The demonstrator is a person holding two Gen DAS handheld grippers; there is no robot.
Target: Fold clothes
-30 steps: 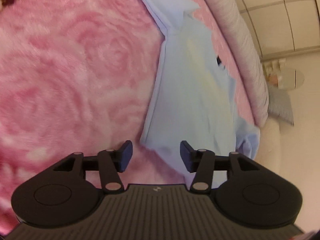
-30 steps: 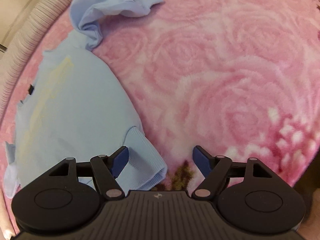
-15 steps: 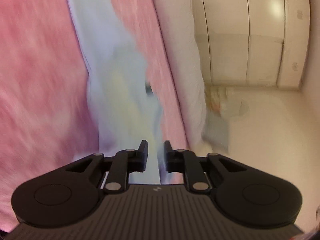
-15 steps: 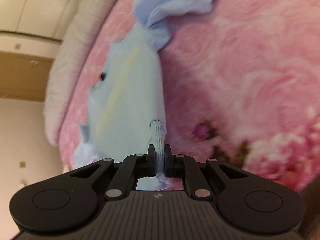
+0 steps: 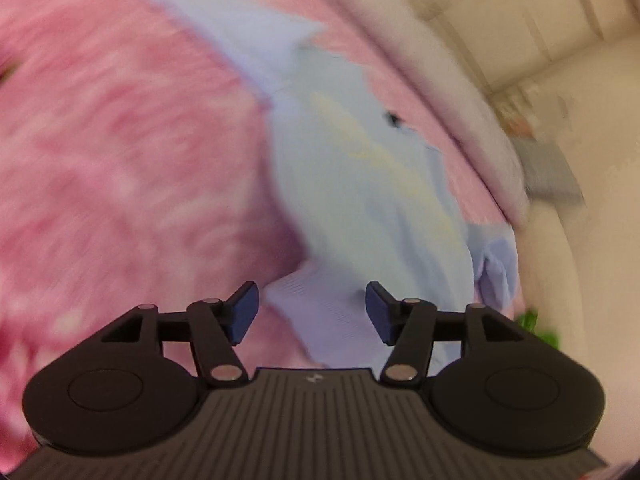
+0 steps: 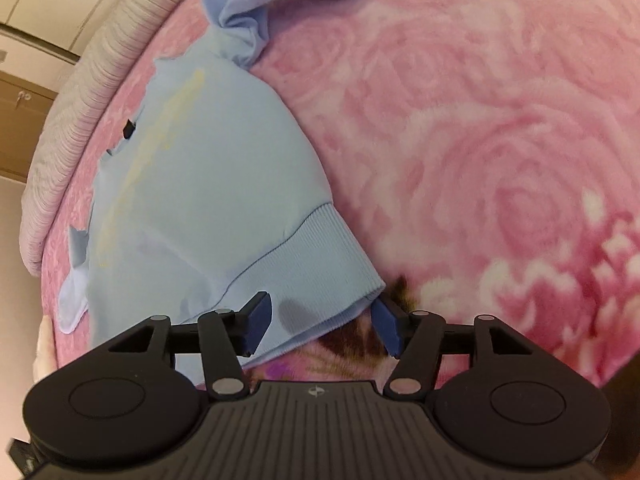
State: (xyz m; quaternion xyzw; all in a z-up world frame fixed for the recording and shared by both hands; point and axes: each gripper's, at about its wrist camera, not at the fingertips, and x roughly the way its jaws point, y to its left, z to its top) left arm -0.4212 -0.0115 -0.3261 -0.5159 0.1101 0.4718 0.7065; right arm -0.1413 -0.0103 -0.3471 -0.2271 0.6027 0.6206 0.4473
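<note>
Pale-blue garment, flat on rose blanket

Light-blue sweatshirt (image 6: 208, 184) lies on the pink blanket (image 6: 480, 140) near the bed's ribbed edge (image 6: 68, 120). Ribbed hem (image 6: 316, 280) sits between the right hand-held gripper (image 6: 322, 326) fingers, just opening, ungripped. Left hand-held gripper (image 5: 312, 312), also just opening, hovers over cloth. Wide blanket free rightward.

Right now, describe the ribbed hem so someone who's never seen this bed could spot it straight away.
On the pink rose blanket lies a pale blue top. Follow it down to the end nearest the right tool: the hem is a thick ribbed band, unlike the smooth body and the crumpled sleeve at the far end.
</note>
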